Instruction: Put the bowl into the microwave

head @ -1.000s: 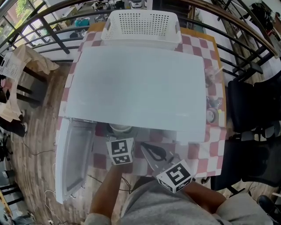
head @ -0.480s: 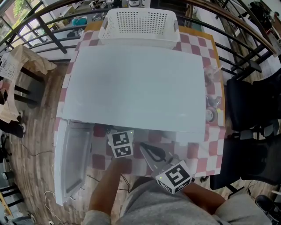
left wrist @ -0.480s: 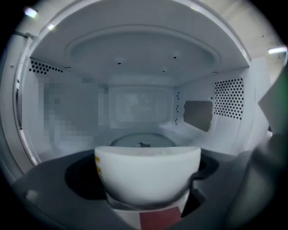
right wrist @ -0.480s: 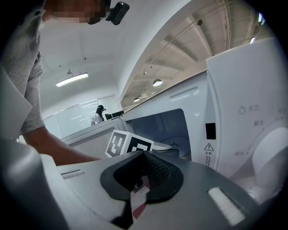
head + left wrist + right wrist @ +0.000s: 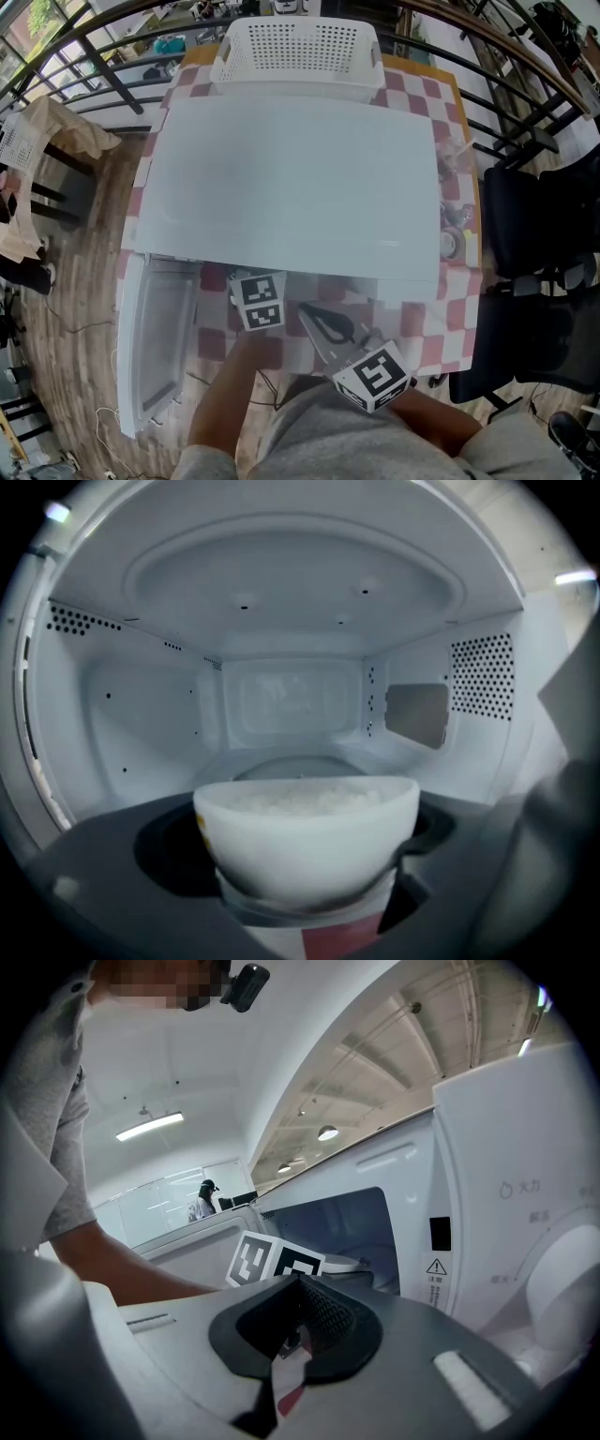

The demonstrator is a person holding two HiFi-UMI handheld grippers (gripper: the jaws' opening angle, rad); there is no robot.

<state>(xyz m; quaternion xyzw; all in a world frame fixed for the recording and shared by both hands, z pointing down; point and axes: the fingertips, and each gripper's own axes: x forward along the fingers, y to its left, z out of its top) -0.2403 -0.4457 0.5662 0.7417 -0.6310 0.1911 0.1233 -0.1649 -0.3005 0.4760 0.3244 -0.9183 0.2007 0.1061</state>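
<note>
in the head view the microwave [image 5: 291, 187] hides the bowl [image 5: 309, 841]. the left claw [image 5: 302, 902], clamped on that rice-filled bowl, holds it at the cavity opening. the right claw [image 5: 298, 1335] has its jaws together, empty. the print beside the warning triangle [image 5: 437, 1267] is illegible.

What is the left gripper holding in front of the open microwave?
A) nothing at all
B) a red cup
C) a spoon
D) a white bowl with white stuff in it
D: in the left gripper view, the left gripper is shut on a round white bowl with something white inside, facing the open white microwave.
</note>
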